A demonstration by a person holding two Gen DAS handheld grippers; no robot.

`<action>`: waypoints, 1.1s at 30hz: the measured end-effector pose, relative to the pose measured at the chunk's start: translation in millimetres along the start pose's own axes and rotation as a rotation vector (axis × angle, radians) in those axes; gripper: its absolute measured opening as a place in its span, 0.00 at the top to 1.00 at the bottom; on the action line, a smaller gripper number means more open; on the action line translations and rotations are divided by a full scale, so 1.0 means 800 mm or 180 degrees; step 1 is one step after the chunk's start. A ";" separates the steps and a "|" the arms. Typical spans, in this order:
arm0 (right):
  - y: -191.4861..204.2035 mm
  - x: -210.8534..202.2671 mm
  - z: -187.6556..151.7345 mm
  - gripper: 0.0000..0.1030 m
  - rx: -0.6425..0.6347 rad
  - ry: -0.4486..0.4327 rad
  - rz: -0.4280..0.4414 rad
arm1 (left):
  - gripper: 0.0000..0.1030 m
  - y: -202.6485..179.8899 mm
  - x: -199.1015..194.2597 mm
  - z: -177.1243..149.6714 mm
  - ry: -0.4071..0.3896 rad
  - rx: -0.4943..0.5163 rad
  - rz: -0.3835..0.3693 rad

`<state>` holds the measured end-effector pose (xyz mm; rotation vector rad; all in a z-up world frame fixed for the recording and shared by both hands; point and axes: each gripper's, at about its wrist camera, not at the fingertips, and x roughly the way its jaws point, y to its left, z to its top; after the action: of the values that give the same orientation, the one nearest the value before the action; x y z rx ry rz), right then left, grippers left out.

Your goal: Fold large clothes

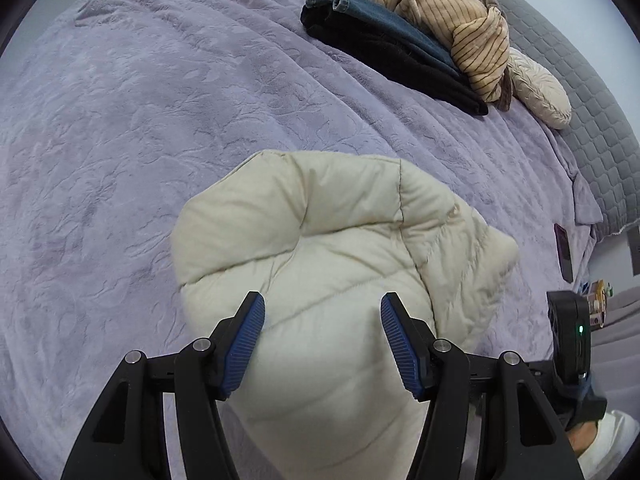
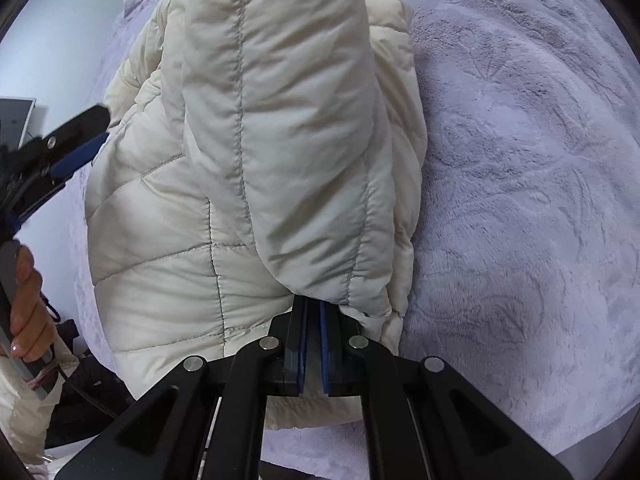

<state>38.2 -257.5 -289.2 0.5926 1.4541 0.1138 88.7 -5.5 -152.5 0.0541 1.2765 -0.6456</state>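
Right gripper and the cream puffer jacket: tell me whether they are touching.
Touching. The right wrist view shows the right gripper with its jaws closed on a fold of the cream puffer jacket, fabric pinched between the blue pads.

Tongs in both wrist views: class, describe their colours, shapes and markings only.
Left tongs and right tongs match: black angular linkage arms with round silver pivot bolts, tipped by blue ribbed pads. A black module beside the left tongs shows a small green light.
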 end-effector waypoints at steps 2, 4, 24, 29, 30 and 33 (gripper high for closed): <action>0.001 -0.006 -0.003 0.94 0.0050 -0.0029 -0.0008 | 0.40 0.007 -0.009 -0.016 0.0052 -0.0030 0.0000; 0.002 -0.014 -0.006 0.92 0.0117 -0.0062 -0.0018 | 0.40 0.014 -0.015 -0.029 0.0113 -0.0072 0.0031; 0.033 -0.094 -0.014 0.91 -0.0267 -0.0135 -0.0140 | 0.40 0.004 -0.078 -0.100 0.0193 -0.0596 0.0648; 0.039 -0.108 -0.014 0.91 -0.0392 -0.0106 -0.0141 | 0.40 -0.001 -0.094 -0.113 0.0157 -0.0810 0.0728; 0.041 -0.111 -0.016 0.91 -0.0411 -0.0108 -0.0139 | 0.40 -0.004 -0.097 -0.114 0.0148 -0.0816 0.0760; 0.048 -0.120 -0.018 0.91 -0.0483 -0.0119 -0.0153 | 0.25 -0.011 -0.108 -0.119 0.0095 -0.0821 0.0853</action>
<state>22.1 -260.6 -186.2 0.4338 1.4085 0.1728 -10.7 59.8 -101.8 0.0214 1.3440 -0.2488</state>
